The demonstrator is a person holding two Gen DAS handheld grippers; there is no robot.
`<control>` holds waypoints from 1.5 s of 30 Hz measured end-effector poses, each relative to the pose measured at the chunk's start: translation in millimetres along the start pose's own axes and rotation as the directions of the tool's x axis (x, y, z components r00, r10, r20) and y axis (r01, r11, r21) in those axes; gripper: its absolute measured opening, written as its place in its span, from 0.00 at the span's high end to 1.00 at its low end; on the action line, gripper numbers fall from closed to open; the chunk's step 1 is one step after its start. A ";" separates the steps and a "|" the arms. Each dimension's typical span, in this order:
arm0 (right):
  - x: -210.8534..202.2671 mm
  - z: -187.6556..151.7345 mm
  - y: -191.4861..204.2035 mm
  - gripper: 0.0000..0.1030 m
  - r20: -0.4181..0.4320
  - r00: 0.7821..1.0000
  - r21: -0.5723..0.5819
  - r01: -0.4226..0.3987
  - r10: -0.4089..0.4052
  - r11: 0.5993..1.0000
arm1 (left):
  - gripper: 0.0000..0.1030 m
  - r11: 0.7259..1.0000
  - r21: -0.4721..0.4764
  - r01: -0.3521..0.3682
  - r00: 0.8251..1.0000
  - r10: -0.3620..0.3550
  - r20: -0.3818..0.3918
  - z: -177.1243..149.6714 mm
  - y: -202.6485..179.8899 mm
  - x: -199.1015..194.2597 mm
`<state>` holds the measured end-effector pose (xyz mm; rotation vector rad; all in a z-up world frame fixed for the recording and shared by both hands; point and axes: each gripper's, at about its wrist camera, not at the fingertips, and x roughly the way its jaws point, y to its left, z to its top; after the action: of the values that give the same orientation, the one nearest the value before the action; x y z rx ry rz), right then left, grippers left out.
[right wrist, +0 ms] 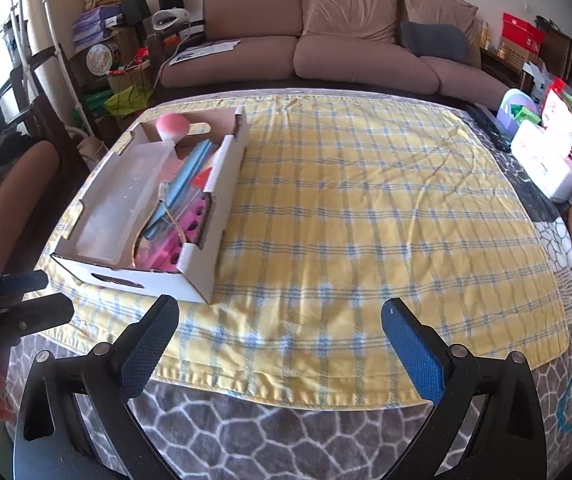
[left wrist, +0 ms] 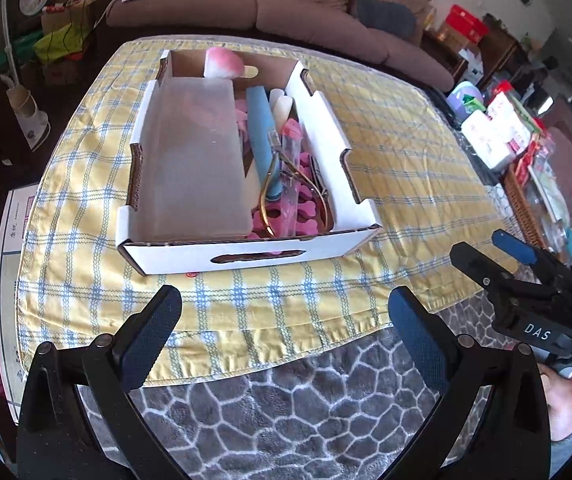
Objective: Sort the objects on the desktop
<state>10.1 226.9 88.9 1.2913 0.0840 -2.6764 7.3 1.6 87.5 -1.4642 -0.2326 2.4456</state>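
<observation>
White corrugated cardboard box (left wrist: 246,256) on yellow checked cloth (right wrist: 366,220); left gripper (left wrist: 286,336), right gripper (right wrist: 280,340) wide, empty

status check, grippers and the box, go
Left gripper open, empty. Right gripper open, empty. Box on the cloth, items inside. Nothing in the way.

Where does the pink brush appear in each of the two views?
Left wrist view: pink brush at top centre, at the box's far end.
Right wrist view: brush upper left, same far end of the box.
Shared landmark: brown sofa behind the table.
</observation>
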 end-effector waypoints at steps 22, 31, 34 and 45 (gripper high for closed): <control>53.3 -39.9 -56.3 0.00 -0.012 0.996 -0.020 0.087 -0.087 0.996 | 0.00 0.962 -0.057 -0.267 0.958 0.271 0.095 -26.8 -19.7 87.0; 68.1 -48.9 -66.8 0.00 -0.030 0.996 0.014 0.079 -0.078 0.997 | 0.00 0.951 -0.058 -0.303 0.942 0.308 0.134 -25.6 -17.7 90.2; 66.8 -47.7 -66.9 0.00 -0.017 0.997 0.021 0.074 -0.074 0.997 | 0.00 0.951 -0.072 -0.300 0.941 0.308 0.141 -24.0 -15.3 88.7; 79.0 -42.8 -63.3 0.00 -0.039 0.997 0.026 0.064 -0.063 0.998 | 0.00 0.941 -0.059 -0.332 0.934 0.337 0.115 -22.0 -16.5 96.9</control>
<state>-16.3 284.4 -0.9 1.3700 0.0957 -2.7153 -14.0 48.0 0.8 -1.4723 -0.0572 2.8218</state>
